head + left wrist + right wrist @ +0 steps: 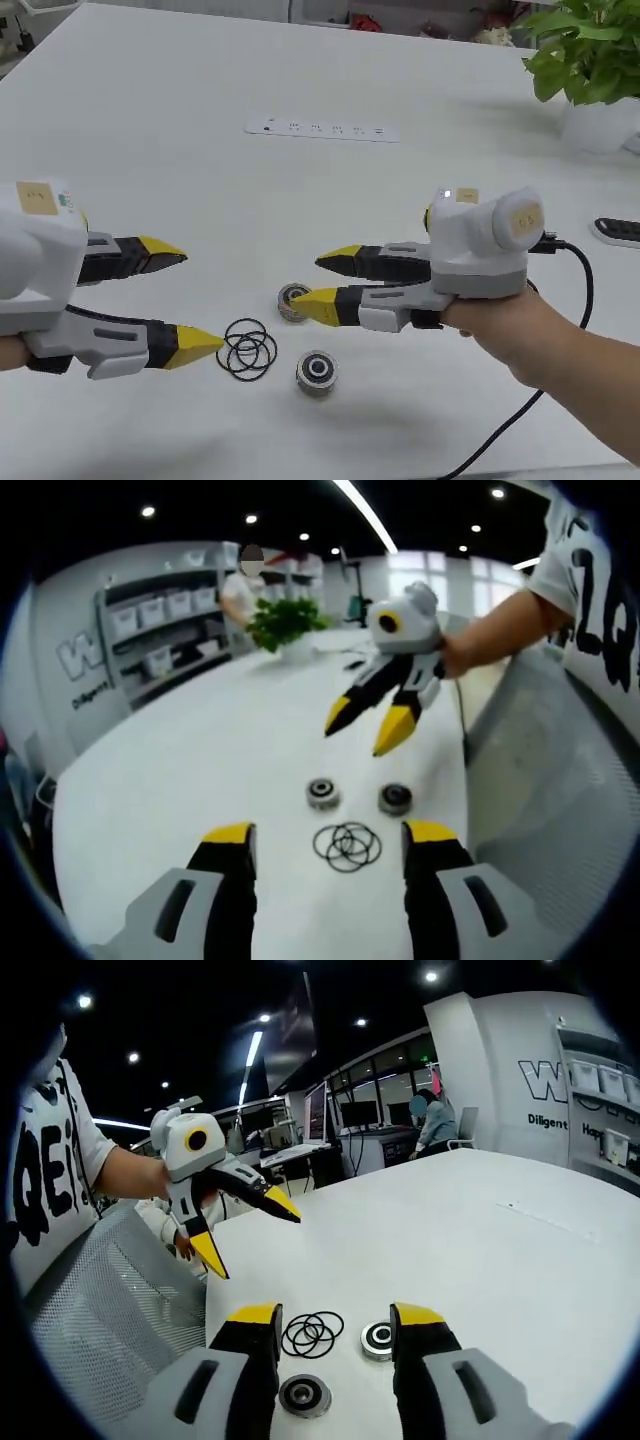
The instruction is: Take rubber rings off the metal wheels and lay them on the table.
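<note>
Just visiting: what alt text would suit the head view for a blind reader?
The left gripper and right gripper, both open and handheld, face each other over a white table, with loose black rubber rings and two metal wheels lying between them. A power strip and potted plant sit farther back.

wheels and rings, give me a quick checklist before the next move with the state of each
1. Left tool open and empty: ok.
2. Right tool open and empty: ok.
3. Rings lying on the table, overlapping in one pile: ok.
4. Near wheel and far wheel on the table beside the pile, neither gripped: ok.
5. Rubber ring on the near wheel, whose rim looks dark: cannot tell.
</note>
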`<state>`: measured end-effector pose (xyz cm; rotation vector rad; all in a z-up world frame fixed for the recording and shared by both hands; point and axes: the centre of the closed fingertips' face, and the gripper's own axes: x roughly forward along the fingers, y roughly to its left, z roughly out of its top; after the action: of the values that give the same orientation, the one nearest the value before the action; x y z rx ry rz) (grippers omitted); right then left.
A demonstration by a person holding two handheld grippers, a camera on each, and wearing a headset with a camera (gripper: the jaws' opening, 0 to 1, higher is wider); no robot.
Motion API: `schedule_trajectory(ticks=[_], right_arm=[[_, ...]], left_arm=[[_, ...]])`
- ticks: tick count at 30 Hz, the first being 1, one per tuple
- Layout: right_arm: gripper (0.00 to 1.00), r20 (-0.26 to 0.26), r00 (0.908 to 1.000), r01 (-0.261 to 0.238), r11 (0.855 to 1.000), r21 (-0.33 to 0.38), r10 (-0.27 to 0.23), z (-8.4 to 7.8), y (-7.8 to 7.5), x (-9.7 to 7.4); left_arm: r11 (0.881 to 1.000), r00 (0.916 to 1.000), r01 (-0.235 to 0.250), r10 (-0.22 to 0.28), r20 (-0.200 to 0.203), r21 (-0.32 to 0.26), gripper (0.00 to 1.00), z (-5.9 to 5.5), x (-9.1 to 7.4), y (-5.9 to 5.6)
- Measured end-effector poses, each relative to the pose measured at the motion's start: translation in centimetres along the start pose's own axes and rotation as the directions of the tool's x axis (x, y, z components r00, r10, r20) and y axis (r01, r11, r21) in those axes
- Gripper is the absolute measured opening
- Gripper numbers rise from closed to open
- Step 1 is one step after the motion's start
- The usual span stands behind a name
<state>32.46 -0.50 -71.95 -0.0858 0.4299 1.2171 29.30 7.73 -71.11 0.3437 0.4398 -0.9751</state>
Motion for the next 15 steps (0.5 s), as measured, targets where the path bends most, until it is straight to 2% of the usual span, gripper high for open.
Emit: schedule_trajectory(ticks=[7,10,15], right_arm=[[0.46,0.006,0.9998,0.018,1.0,-0.002,-0.018,-0.3,0.0,-1.4],[0.49,0.005,0.9996,0.028,1.0,-0.003,-0.028,-0.7,-0.1,-1.9],[0.51,0.004,0.9989,0.046,0.999,0.009,-0.046,-1.4,-0.4,-2.8]], left_arm=[[1.0,1.0,-0.003,0.003,0.002,0.005,0.62,0.1,-0.1,0.1],[1.0,1.0,0.003,-0.003,0.005,0.015,0.65,0.2,-0.2,0.0],[1.0,1.0,0.004,-0.004,-0.005,0.028,0.66,0.0,-0.2,-0.1]])
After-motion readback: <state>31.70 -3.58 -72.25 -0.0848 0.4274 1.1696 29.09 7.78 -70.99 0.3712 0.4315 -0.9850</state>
